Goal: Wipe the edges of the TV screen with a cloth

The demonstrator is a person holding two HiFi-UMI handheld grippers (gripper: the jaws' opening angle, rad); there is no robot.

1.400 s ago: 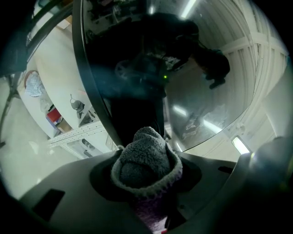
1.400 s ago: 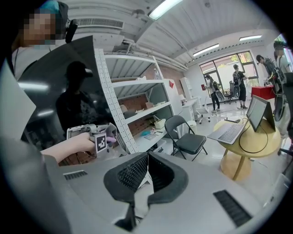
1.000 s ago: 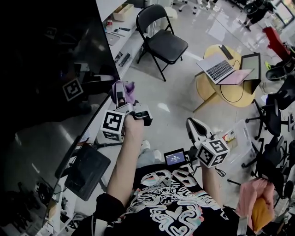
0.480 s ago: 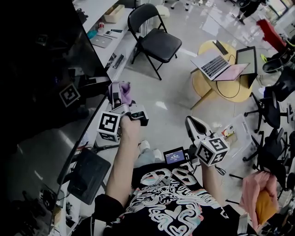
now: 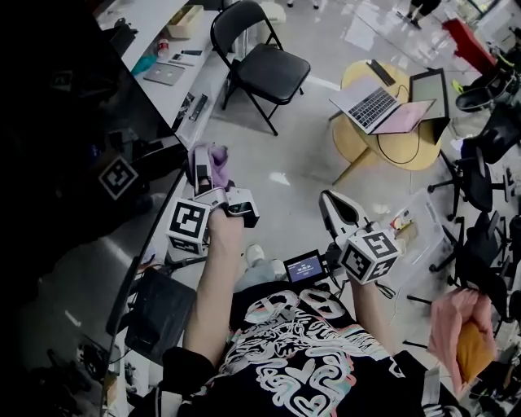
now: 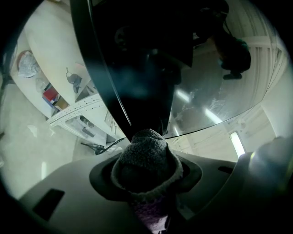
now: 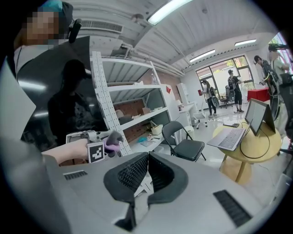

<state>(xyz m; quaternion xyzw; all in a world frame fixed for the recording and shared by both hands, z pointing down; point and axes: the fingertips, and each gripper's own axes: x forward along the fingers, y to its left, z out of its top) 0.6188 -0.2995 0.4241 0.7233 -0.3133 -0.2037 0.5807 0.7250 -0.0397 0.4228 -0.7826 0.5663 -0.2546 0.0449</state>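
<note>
The left of the head view is filled by the dark TV screen (image 5: 65, 163), its edge running slantwise from upper middle to lower left. A white desk (image 5: 151, 28) is seen behind it, a black folding chair (image 5: 262, 69) beside that, and a round table (image 5: 391, 138) with an open laptop (image 5: 372, 104) farther right; the screen's edge is blocked by none of them. The left gripper (image 5: 205, 163) is clamped on a purple cloth (image 5: 216, 161), which is pointed along the jaws, tip at the screen's edge. The right gripper (image 5: 335, 210) is held well apart, jaws pressed together on nothing. A cardboard box (image 5: 184, 19) is set on the desk; its contents cannot be told
</note>
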